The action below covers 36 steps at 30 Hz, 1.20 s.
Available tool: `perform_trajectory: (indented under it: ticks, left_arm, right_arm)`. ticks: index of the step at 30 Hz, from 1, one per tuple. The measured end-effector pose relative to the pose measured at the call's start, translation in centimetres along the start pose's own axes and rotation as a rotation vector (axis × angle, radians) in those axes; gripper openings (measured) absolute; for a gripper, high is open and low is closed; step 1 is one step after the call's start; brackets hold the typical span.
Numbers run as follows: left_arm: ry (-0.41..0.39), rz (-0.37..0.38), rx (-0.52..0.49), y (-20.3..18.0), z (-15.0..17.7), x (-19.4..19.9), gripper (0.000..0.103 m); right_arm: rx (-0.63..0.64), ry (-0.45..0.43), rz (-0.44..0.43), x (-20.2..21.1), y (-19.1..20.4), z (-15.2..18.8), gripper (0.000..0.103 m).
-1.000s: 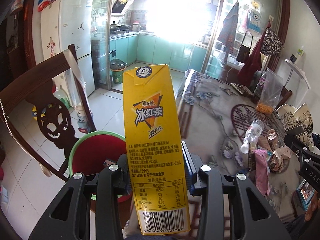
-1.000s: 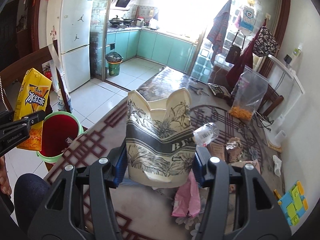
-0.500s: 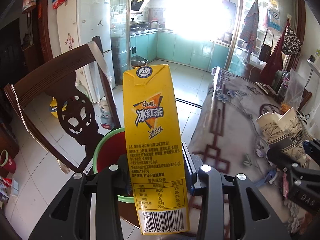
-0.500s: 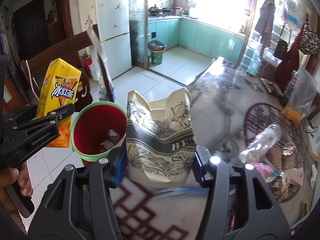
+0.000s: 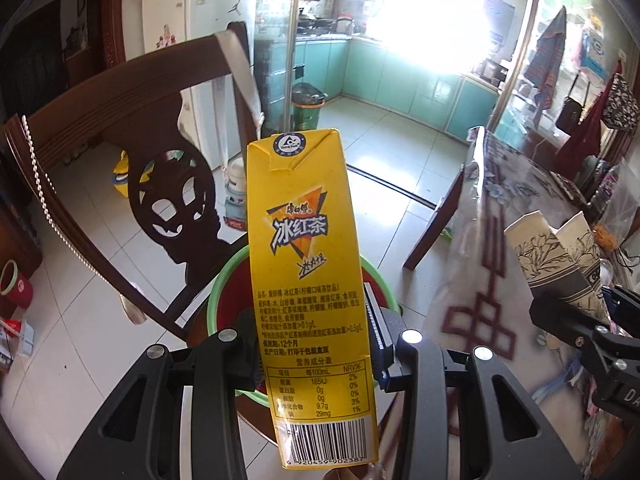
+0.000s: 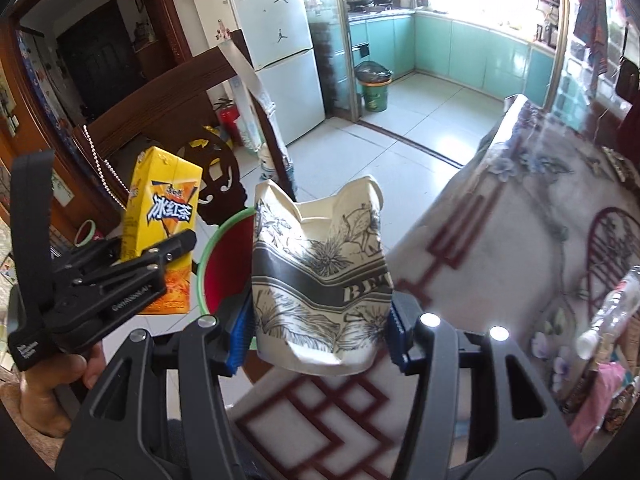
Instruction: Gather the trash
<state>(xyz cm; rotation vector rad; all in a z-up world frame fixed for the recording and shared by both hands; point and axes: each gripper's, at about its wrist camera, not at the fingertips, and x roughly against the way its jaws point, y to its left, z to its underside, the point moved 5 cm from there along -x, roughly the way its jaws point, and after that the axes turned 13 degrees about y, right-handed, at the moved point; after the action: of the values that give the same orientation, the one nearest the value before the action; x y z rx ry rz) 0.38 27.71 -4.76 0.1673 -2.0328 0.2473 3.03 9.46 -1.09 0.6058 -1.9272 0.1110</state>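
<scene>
My left gripper (image 5: 314, 344) is shut on a yellow iced-tea carton (image 5: 308, 264), held upright over a red bin with a green rim (image 5: 224, 280). From the right wrist view the same carton (image 6: 162, 216) and left gripper (image 6: 120, 276) hang just left of the bin (image 6: 218, 256). My right gripper (image 6: 320, 336) is shut on a crumpled paper cup with black floral print (image 6: 320, 276), held beside the bin's right rim at the table's corner. That cup (image 5: 556, 252) also shows at the right of the left wrist view. The carton hides most of the bin's inside.
A dark carved wooden chair (image 5: 132, 128) stands behind the bin. The table with a patterned cloth (image 6: 520, 216) carries a plastic bottle (image 6: 612, 312), pink wrapper (image 6: 600, 392) and other litter at the right. A person's hand (image 6: 44, 392) holds the left gripper. Tiled floor lies beyond.
Both grippers have swung left from over the table toward the red bin and dropped lower, each still gripping its item. The bin now sits right under the carton.
</scene>
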Motion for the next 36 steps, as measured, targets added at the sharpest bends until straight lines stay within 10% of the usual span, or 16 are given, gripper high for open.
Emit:
perform_trajectory:
  ticks: [3,5,25,36]
  left_arm:
    - [0.011,-0.018,0.022,0.7,-0.7,-1.4,0.047]
    - [0.019,-0.074,0.017,1.0,-1.3,-2.3,0.086]
    - [0.015,0.286,-0.159,-13.8,2.6,4.9,0.086]
    - [0.122,0.346,-0.296,-24.1,8.5,3.5,0.085]
  right_arm:
    - [0.002,-0.014,-0.065,-1.0,0.5,-1.3,0.058]
    - [-0.012,-0.032,-0.092,-1.5,0.5,-2.1,0.077]
    - [-0.215,-0.014,0.247,9.1,-14.5,15.3,0.081]
    - [-0.468,0.117,0.187,5.5,-25.9,21.1,0.081]
